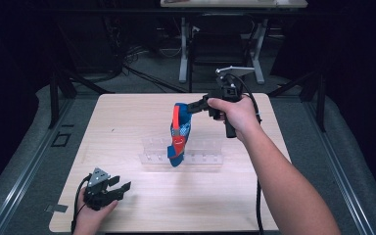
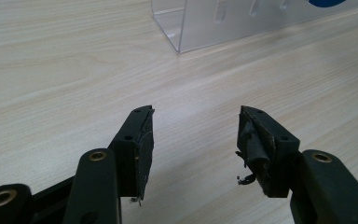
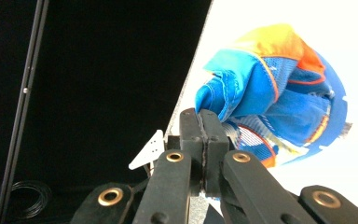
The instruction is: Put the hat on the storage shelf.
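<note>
While the right gripper (image 1: 194,105) pinches the blue-orange shoe (image 1: 178,134) hanging toe-down over the clear rack (image 1: 203,157) at frame centre, the left gripper (image 1: 120,188) rests lower left, fingers apart and empty.

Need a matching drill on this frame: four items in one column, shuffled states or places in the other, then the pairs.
Items:
1. left hand-held gripper
2. right hand-held gripper
3. blue and orange shoe
4. clear acrylic rack

States or places:
A. hangs from a pinched edge, its lower end down at the rack
B. stands on the table near its middle
C. jaws apart, low over the near left of the table
D. jaws closed on fabric, raised above the table

Pairs: 1-C, 2-D, 3-A, 4-B
</note>
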`<state>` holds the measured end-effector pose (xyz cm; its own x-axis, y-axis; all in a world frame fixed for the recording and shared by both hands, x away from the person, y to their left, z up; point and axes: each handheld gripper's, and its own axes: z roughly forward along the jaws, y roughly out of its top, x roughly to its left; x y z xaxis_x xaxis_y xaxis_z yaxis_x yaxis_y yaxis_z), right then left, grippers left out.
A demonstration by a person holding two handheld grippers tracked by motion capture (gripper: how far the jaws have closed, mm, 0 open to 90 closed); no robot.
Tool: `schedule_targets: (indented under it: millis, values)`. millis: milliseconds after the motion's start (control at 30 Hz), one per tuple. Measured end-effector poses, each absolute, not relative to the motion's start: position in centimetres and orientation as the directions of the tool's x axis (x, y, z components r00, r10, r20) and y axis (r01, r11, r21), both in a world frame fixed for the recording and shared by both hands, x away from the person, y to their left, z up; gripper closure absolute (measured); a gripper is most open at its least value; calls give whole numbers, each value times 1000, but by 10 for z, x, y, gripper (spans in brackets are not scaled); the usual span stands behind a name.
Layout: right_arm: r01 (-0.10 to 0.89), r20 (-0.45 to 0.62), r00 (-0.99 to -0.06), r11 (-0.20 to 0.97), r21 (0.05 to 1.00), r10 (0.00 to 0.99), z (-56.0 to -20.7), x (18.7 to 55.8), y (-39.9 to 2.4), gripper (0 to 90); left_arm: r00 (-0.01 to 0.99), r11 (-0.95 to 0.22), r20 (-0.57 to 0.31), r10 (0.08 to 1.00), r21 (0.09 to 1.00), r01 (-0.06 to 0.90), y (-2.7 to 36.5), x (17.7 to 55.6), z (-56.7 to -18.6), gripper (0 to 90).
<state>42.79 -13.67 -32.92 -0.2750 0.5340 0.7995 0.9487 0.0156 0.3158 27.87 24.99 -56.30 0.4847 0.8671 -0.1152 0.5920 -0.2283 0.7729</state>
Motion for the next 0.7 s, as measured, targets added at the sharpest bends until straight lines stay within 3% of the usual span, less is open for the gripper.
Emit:
schedule_targets:
  millis: [700]
  values:
    - [959,794,-229,-8,282,563,-358,428,-150,900,475,-213,-121,872,779,590,254,279,-563,461]
